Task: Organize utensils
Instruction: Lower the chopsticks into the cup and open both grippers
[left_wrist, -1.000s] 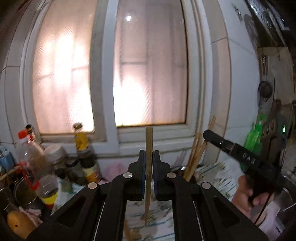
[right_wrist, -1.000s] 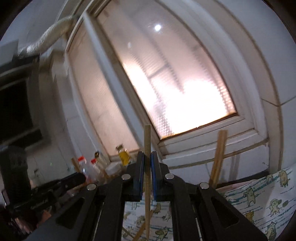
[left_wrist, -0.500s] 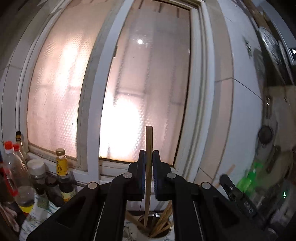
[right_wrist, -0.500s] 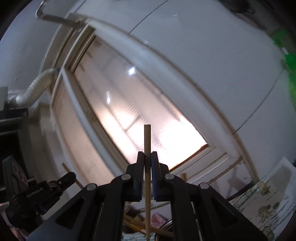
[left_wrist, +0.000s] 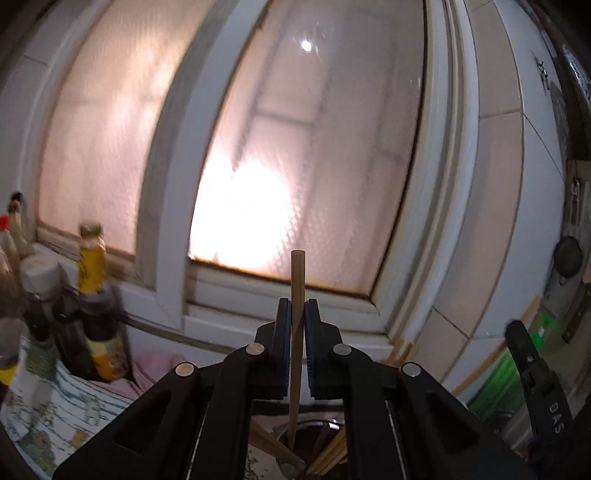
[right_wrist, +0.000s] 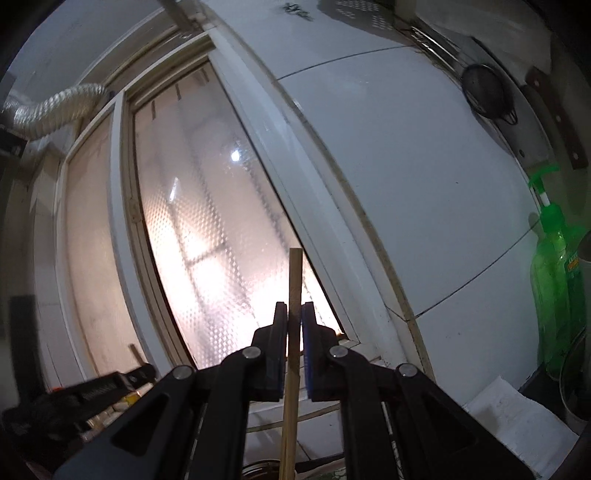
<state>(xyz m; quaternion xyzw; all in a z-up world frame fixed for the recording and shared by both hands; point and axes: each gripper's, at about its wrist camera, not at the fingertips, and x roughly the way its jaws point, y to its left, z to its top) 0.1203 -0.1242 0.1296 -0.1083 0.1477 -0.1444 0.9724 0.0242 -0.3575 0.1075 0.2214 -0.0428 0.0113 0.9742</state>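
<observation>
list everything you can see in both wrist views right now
chopstick in left gripper: 1, tan, upright, lower end in the holder
chopstick in right gripper: 1, tan, upright
utensil holder: 1, metal, below left gripper, more chopsticks inside
sauce bottles: several, yellow and dark, windowsill left
soap bottle: 1, green, far right
window: frosted, white frame, behind everything
patterned cloth: 1, white, counter left
left gripper: black, shut on chopstick
right gripper: black, shut on chopstick

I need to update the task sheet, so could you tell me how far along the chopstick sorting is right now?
Partly done: several chopsticks already stand in the holder. In hand: the left gripper is shut on one chopstick whose lower end dips into the holder's mouth, and the right gripper is shut on another chopstick. Left: releasing the first, then bringing the second over. Whether loose ones remain cannot be seen.
</observation>
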